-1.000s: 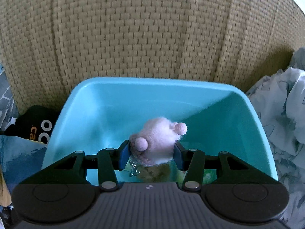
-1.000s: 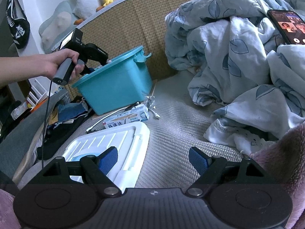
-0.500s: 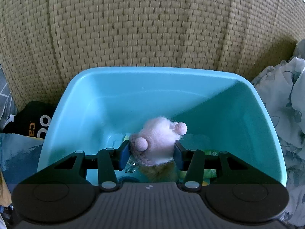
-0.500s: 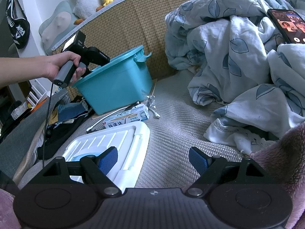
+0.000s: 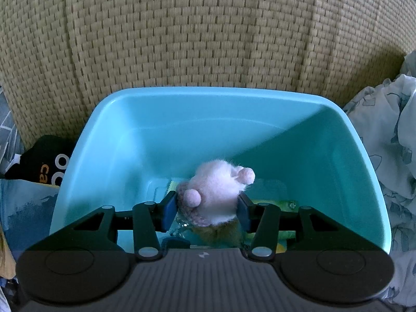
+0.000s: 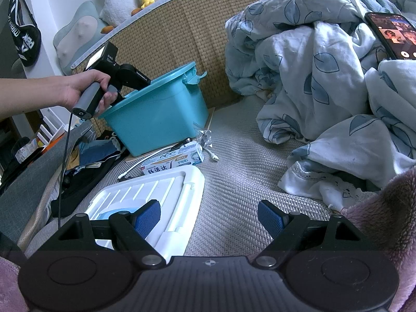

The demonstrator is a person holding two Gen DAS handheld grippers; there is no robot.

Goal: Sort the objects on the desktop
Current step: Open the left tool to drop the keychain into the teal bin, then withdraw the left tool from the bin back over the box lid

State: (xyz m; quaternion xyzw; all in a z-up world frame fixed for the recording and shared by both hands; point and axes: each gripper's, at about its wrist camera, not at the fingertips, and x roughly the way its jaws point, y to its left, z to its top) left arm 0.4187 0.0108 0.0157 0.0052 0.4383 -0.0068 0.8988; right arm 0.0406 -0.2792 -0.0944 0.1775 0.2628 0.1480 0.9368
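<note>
The pink plush toy (image 5: pixel 215 195) is clamped between the left gripper's (image 5: pixel 206 209) pads, held inside the teal bin (image 5: pixel 345 156) above packets at 6 o'clock. A low, gentle release is advised. The right gripper (image 6: pixel 208 217) is held wide apart, empty.

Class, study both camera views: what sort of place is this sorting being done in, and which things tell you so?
Most likely a bedroom, with the work done on a bed. A rumpled leaf-print duvet is heaped on the woven mat, a woven headboard rises behind the teal bin, and plush toys sit on top.
</note>
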